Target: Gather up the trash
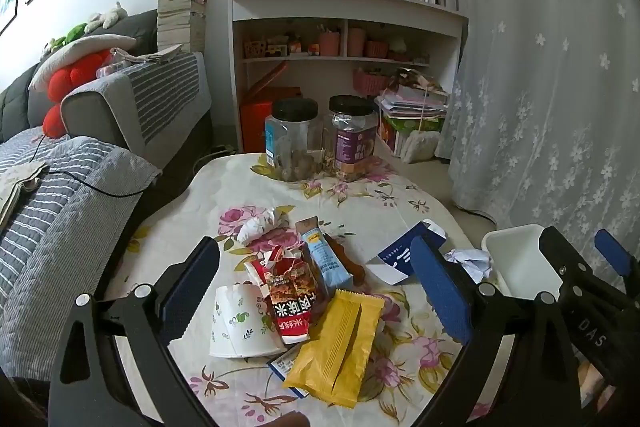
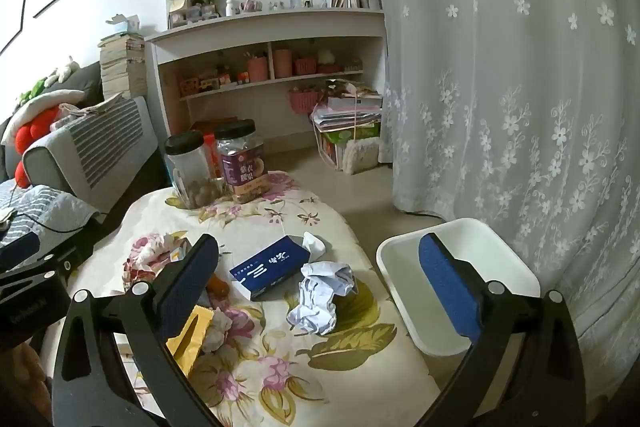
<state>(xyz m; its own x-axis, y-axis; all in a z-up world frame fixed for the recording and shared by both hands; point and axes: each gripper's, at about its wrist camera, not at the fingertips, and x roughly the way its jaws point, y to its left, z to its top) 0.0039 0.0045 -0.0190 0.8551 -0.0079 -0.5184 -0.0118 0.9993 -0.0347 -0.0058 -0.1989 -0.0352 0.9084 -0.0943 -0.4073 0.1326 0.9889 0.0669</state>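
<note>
Floral table (image 2: 280, 367) littered | white bin (image 2: 404, 291) beside edge | both claws (image 1: 316, 291) (image 2: 320, 291) wide, empty

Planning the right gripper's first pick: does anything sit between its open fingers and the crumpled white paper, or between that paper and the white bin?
Nothing visible does. The crumpled white paper lies bare on the tablecloth ahead of the open right gripper; the blue box sits beside it, away from the white bin.
</note>
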